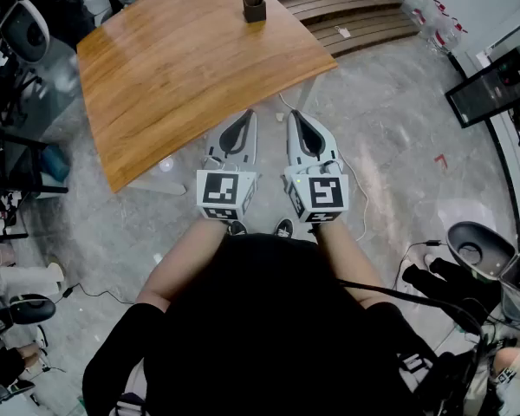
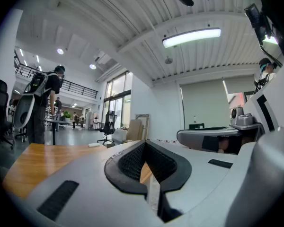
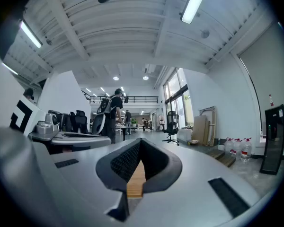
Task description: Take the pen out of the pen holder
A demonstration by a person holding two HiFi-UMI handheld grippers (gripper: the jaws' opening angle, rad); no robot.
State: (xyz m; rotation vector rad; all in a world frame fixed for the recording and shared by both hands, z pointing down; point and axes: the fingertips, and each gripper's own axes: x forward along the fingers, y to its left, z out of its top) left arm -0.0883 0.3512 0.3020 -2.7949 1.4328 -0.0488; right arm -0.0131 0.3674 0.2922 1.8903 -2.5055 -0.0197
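A small dark pen holder (image 1: 254,5) stands near the far edge of the wooden table (image 1: 182,68), with a dark pen sticking out of it. Both grippers are held side by side over the floor, short of the table's near edge and far from the holder. My left gripper (image 1: 246,116) is shut with nothing in it, its jaws meeting at the tips (image 2: 144,146). My right gripper (image 1: 295,116) is likewise shut and empty (image 3: 140,144). Neither gripper view shows the holder. The tabletop (image 2: 35,161) shows at the left of the left gripper view.
Wooden steps (image 1: 355,16) and water bottles (image 1: 433,16) lie beyond the table's right side. A dark monitor (image 1: 494,85) stands at the right. Chairs and gear (image 1: 22,33) crowd the left side. Cables (image 1: 364,206) trail across the grey floor. A person with a backpack (image 2: 40,103) stands in the distance.
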